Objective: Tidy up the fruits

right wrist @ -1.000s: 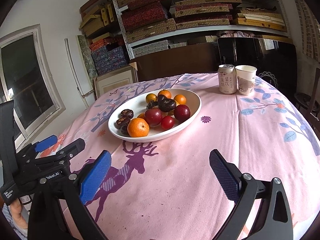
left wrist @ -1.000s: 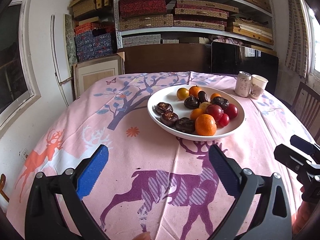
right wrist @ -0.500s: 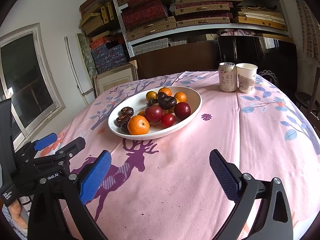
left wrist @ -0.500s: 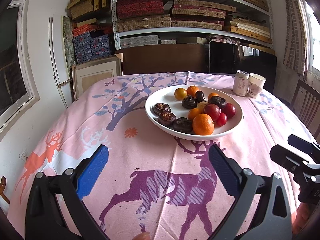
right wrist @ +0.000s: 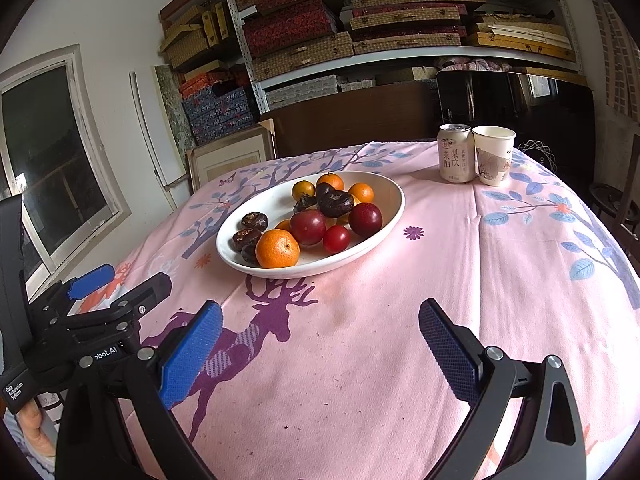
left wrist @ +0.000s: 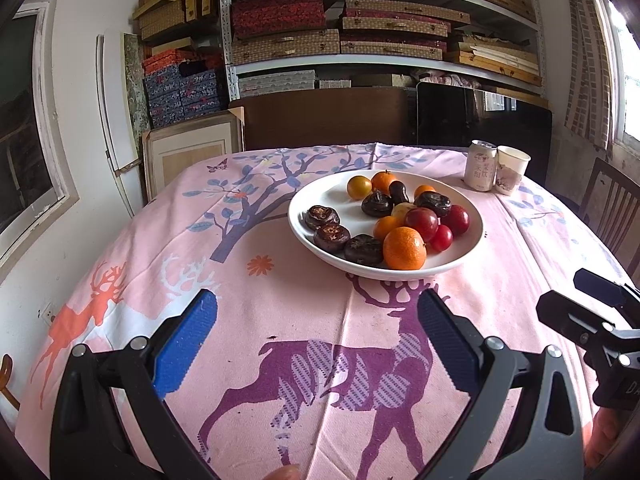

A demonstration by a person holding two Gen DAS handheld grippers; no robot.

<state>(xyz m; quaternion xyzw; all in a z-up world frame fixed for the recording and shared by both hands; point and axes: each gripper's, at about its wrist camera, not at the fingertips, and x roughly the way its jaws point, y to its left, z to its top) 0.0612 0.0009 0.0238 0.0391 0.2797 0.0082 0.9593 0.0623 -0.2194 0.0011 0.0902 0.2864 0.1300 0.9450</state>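
A white bowl (left wrist: pixel 298 212) sits mid-table on the pink cloth, holding several fruits: a large orange (left wrist: pixel 404 248), red plums (left wrist: pixel 421 218), dark water chestnuts (left wrist: pixel 331 236) and small yellow-orange fruits (left wrist: pixel 359 187). The bowl also shows in the right wrist view (right wrist: pixel 394 196), with the orange (right wrist: pixel 277 248) at its near edge. My left gripper (left wrist: pixel 316 340) is open and empty, low over the cloth, short of the bowl. My right gripper (right wrist: pixel 318 344) is open and empty, also short of the bowl. Each gripper shows at the edge of the other's view.
A drink can (right wrist: pixel 455 153) and a paper cup (right wrist: pixel 493 155) stand together at the far right of the table. A wooden chair (left wrist: pixel 612 208) stands at the right edge. Shelves of boxes (left wrist: pixel 340 40) and a framed panel (left wrist: pixel 192 152) are behind the table.
Both grippers have drawn slightly back and lower; the bowl sits a little farther off in both views. Jaws stay open.
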